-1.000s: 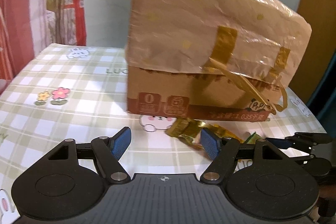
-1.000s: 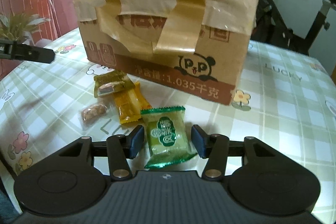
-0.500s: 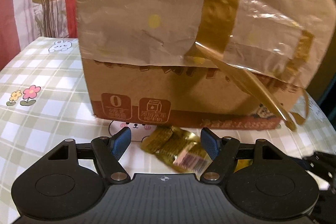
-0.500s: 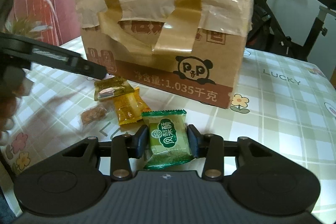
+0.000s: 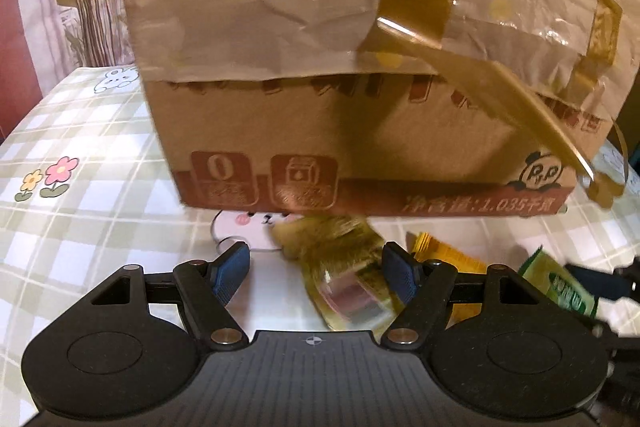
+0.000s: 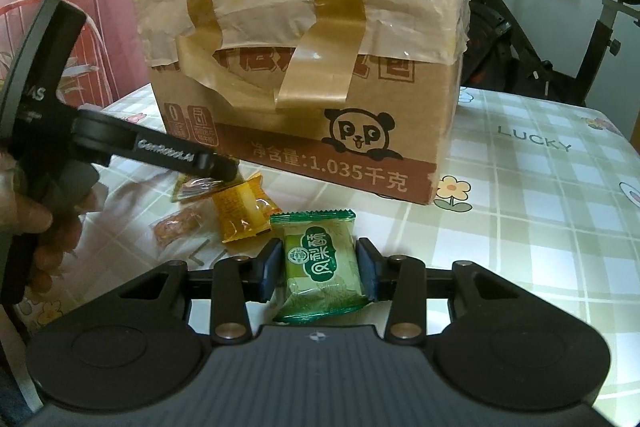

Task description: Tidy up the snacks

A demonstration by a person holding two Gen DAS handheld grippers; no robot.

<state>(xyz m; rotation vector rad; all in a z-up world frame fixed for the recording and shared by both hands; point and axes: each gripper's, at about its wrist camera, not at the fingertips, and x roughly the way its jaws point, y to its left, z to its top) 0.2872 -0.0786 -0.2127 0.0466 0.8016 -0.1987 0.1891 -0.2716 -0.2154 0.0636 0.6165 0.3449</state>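
Observation:
A green snack packet (image 6: 320,259) lies on the checked tablecloth with my right gripper (image 6: 318,269) shut on it, both blue pads pressing its sides. My left gripper (image 5: 316,275) is open, low over an olive-gold packet (image 5: 344,263) that lies between its fingers, closer to the right finger. A yellow packet (image 6: 244,211) and a small clear packet of brown biscuit (image 6: 176,227) lie beside them. The right wrist view shows the left gripper's finger (image 6: 216,165) over the olive-gold packet (image 6: 192,187). The green packet (image 5: 560,283) shows at the right of the left wrist view.
A tall cardboard box (image 6: 304,67), wrapped in paper and tape, stands just behind the snacks. A loose tape strip (image 5: 520,107) hangs off it. A person's hand (image 6: 32,219) holds the left gripper. Exercise bikes (image 6: 540,27) stand beyond the table's far edge.
My left gripper has come forward and down toward the box, bringing the olive-gold packet between its open fingers. My right gripper's jaws have closed onto the green packet.

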